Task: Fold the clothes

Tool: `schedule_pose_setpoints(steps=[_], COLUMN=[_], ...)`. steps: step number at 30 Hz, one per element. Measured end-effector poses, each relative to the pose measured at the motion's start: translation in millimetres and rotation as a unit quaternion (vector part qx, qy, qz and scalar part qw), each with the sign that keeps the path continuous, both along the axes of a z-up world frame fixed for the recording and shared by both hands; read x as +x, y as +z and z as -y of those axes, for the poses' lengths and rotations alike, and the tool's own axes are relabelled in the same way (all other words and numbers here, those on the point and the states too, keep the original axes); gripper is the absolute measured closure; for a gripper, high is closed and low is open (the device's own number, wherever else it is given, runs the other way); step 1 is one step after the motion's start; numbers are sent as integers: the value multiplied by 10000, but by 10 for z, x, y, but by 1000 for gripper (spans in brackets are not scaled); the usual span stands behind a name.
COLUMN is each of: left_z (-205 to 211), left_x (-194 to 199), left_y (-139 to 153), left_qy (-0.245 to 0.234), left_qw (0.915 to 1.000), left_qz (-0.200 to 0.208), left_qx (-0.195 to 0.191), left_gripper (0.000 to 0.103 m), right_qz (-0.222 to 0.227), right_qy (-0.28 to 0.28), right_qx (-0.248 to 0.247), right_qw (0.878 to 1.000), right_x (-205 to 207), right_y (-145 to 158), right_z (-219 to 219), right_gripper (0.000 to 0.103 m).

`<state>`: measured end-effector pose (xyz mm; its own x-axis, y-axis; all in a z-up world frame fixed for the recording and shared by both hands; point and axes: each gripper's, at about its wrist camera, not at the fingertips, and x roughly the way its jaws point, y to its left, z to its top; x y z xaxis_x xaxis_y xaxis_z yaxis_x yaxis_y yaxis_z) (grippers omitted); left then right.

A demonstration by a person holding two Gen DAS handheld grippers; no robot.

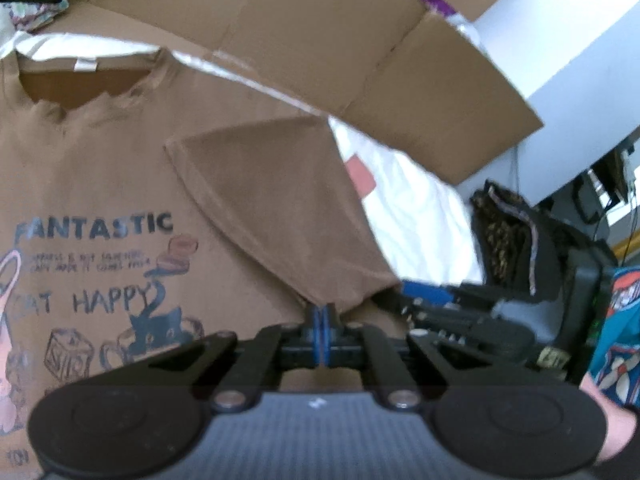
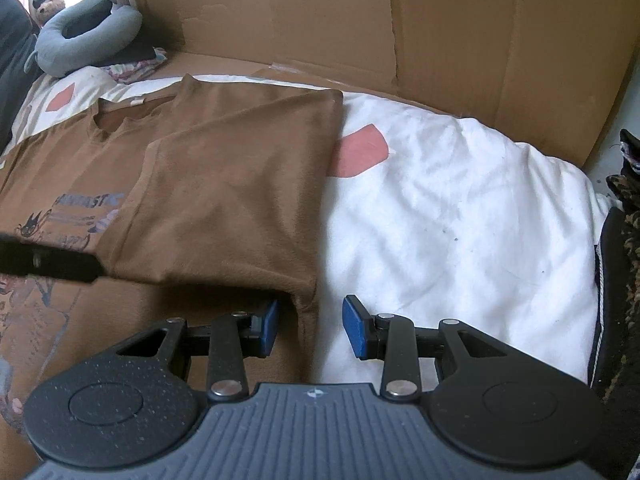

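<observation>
While left tongs pinch the folded "FANTASTIC" t-shirt, right tongs gape wide, empty.

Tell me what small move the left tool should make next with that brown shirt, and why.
Probably carry the pinched edge a little further across the brown printed t-shirt and lay it flat. The left tool is shut on the folded-over flap's corner, while the right tool is open beside the white quilt.

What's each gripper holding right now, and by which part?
The left gripper is shut on the brown T-shirt, pinching the corner of its folded-over flap. The right gripper is open, holding nothing.
</observation>
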<state>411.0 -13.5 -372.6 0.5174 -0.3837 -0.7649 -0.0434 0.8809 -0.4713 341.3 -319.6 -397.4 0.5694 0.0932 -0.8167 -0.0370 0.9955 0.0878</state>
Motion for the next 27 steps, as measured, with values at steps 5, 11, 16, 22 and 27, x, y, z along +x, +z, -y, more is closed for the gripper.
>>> schedule_pose_setpoints(steps=[5,11,16,22,27], left_z=[-52,-258,-463,-644,-791], left_x=[-17,78,328,653,833], left_y=[-157,-98,-84,-141,-218], left_qy=[74,385,577,712,327], left_qw=[9994,9985,9956,9921,9952], left_qz=[-275,-25,303,436,449], left_qx=[207,398,674,932,800], left_gripper=[101,73,67,66,65], right_qz=[-38,-97,-91,34,247], right_qy=[-41,-87,-23,50,54], right_qx=[-60,-54,27,144,178], right_qw=[10000,9999,10000,9999,9995], right_x=[3,-27,-100,-181,-224], right_y=[9,32,114,247,374], right_z=[27,52,56,44,41], right_gripper=[62,62,62,62,63])
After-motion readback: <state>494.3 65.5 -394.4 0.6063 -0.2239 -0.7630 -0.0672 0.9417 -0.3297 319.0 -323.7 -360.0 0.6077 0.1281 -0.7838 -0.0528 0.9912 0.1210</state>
